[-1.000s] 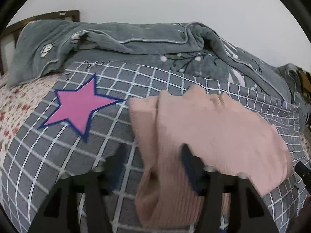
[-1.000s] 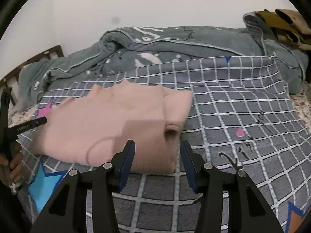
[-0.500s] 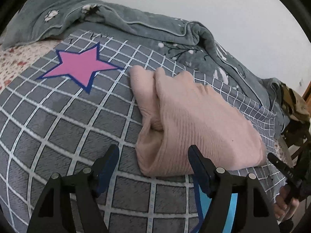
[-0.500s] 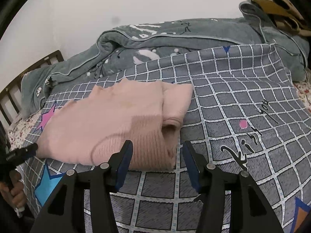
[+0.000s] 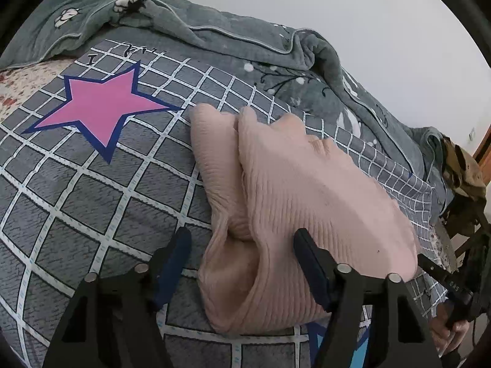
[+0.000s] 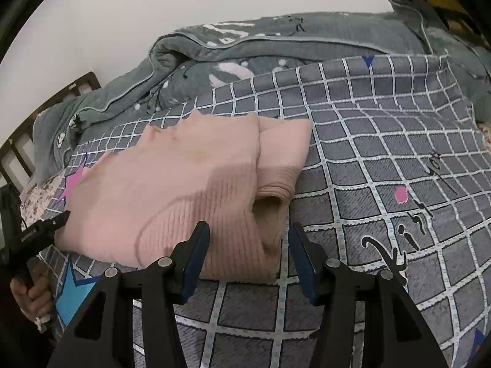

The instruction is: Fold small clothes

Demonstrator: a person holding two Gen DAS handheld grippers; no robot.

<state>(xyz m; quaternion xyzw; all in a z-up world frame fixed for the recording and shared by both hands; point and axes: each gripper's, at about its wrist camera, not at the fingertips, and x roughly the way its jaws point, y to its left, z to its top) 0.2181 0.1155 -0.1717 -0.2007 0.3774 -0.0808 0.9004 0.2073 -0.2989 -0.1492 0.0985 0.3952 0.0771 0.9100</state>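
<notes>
Lying on the grey checked bedspread (image 6: pixel 383 159), the pink ribbed garment (image 6: pixel 184 190) has both sides turned in over its middle, so the step in hand looks like the crosswise fold that would halve it. The left gripper (image 5: pixel 242 254) hangs over its own end of the garment, jaws wide apart with the hem bulging between them but nothing pinched. The right gripper (image 6: pixel 247 245) does the same at the opposite near corner, jaws apart astride the rolled hem opening. The next move probably calls for each to close on all layers of the near edge at once, lift low, and carry it toward the far scalloped edge without letting the tucked sleeves slide out. Room is good: bare bedspread lies to the right past the garment and to the left around the pink star (image 5: pixel 101 110). The bunched grey quilt (image 6: pixel 276 43) rises just beyond the far edge, so the fold has little room to overshoot that way
</notes>
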